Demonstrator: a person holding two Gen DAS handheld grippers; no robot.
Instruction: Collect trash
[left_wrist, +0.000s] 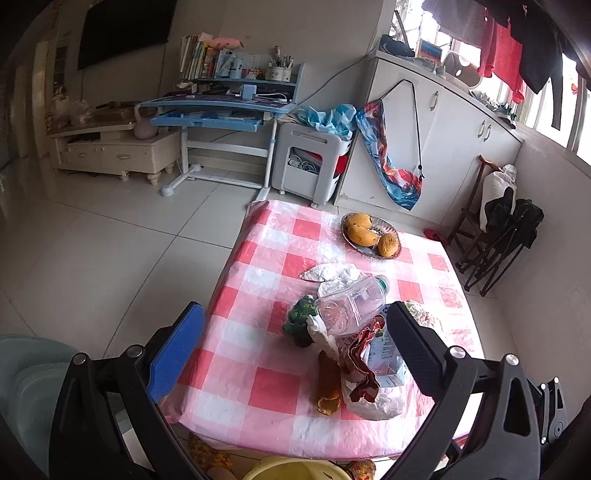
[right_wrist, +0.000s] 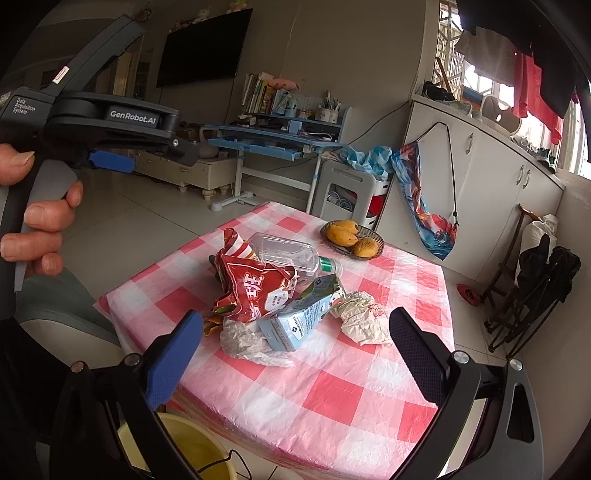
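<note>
Both tools are spread wide and hold nothing. The left tool (left_wrist: 295, 332) and the right tool (right_wrist: 295, 343) hang over the near edge of the surface (right_wrist: 332, 398), facing the trash heap at its middle.

With the clear plastic bottle (right_wrist: 284, 251) as landmark: the red snack bag (right_wrist: 255, 291) leans against its near side, the blue-and-white carton (right_wrist: 299, 321) lies just in front of it, crumpled white paper (right_wrist: 364, 321) sits to the carton's right, and a thin plastic bag (right_wrist: 247, 343) lies under the carton. The mango basket (right_wrist: 352, 236) stands beyond the bottle, apart from the heap.

Likely trouble: the bottle rests on the other litter, so pulling the bag or carton first could roll it towards the basket or off the edge. The smooth bottle may squirt out of a pinch. The yellow bin (right_wrist: 192, 446) sits low under the near edge, partly hidden, so 1 careless drop could miss it.
</note>
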